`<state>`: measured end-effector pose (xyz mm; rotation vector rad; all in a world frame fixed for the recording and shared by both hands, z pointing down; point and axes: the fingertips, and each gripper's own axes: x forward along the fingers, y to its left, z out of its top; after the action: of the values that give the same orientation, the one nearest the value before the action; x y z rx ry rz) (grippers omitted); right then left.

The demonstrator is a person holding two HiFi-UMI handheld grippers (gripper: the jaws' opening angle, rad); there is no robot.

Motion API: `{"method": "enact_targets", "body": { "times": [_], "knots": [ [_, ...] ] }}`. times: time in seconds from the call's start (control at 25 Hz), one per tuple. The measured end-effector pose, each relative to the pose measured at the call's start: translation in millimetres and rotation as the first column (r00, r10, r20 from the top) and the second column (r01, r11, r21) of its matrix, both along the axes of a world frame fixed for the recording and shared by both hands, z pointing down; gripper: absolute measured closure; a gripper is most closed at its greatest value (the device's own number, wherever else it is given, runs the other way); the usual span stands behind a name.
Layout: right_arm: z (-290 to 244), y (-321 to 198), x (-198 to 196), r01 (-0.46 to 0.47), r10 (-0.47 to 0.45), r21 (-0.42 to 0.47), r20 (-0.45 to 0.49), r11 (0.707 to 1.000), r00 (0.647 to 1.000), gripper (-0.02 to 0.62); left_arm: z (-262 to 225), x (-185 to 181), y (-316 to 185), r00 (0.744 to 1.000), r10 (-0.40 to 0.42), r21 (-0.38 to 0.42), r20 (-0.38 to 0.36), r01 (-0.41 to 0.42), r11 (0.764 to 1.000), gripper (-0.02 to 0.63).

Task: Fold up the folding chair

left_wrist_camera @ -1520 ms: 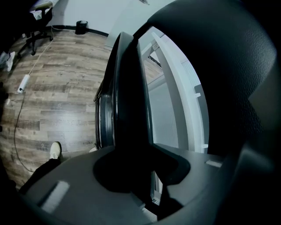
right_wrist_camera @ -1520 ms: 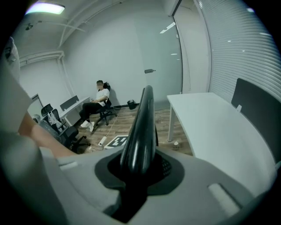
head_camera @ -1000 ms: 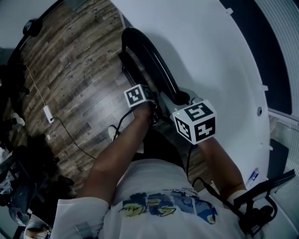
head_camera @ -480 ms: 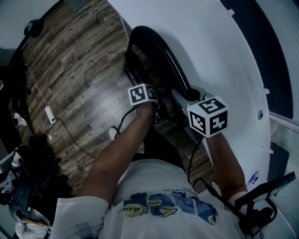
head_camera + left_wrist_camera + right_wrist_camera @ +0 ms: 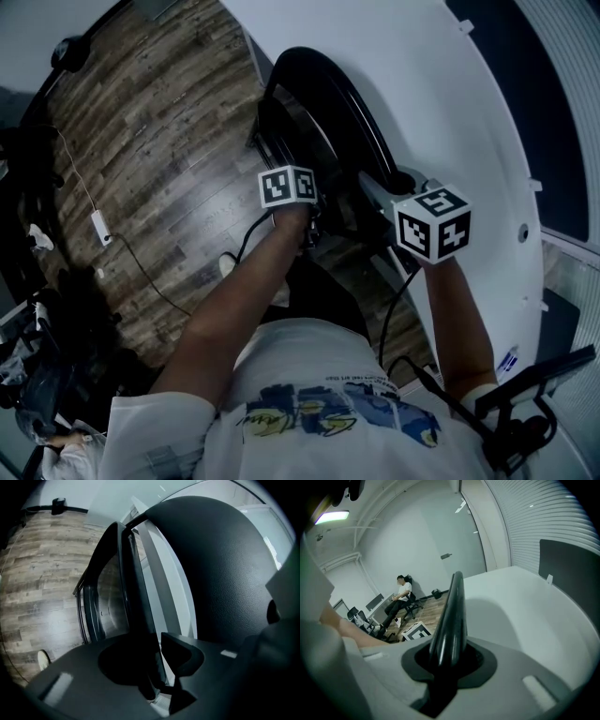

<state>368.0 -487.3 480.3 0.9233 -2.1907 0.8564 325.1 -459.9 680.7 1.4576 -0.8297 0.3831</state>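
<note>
The black folding chair (image 5: pixel 343 105) stands on edge between the wooden floor and a white curved surface (image 5: pixel 441 84). My left gripper (image 5: pixel 306 204), under its marker cube, is shut on a thin black bar of the chair frame (image 5: pixel 137 585); the bar runs down between the jaws of the left gripper (image 5: pixel 157 670). A broad black textured chair panel (image 5: pixel 225 564) fills the right of that view. My right gripper (image 5: pixel 401 187) is shut on the glossy black frame tube (image 5: pixel 452 604), which rises straight out of the jaws of the right gripper (image 5: pixel 447 660).
Wooden floor (image 5: pixel 141 141) lies to the left, with a cable and white adaptor (image 5: pixel 97 228) on it. Dark equipment (image 5: pixel 37 375) sits at the lower left and a black stand (image 5: pixel 525 403) at the lower right. A person (image 5: pixel 399 598) sits in an office chair far off.
Both grippers have shifted up and to the right in the head view, the right one more. The chair has moved with them, closer against the white surface.
</note>
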Motion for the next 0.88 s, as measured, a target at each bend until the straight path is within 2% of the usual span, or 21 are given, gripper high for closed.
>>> {"method": "enact_targets", "body": {
  "times": [0.2,0.32,0.56,0.88],
  "knots": [
    [3.5,-0.7,1.6,-0.002,0.002,0.000,-0.005,1.000,1.000,0.518,-6.5,-16.1,4.6,0.998,0.046,0.051,0.031,-0.048,0.998,0.437],
    [6.1,-8.4,5.4,0.010,-0.009,0.032,-0.031,0.999,0.999,0.514,-15.6,-32.4,5.2,0.998,0.051,0.081,0.047,-0.055,0.995,0.437],
    [14.1,-23.3,12.9,0.023,-0.022,0.028,-0.028,0.999,0.999,0.502,-41.8,-63.0,10.2,0.999,0.043,0.149,0.034,-0.047,0.988,0.439],
    [24.8,-35.6,22.0,0.026,-0.026,0.012,-0.008,1.000,1.000,0.486,-95.2,-108.5,16.4,0.998,0.051,0.307,0.029,-0.057,0.950,0.439]
  ]
}}
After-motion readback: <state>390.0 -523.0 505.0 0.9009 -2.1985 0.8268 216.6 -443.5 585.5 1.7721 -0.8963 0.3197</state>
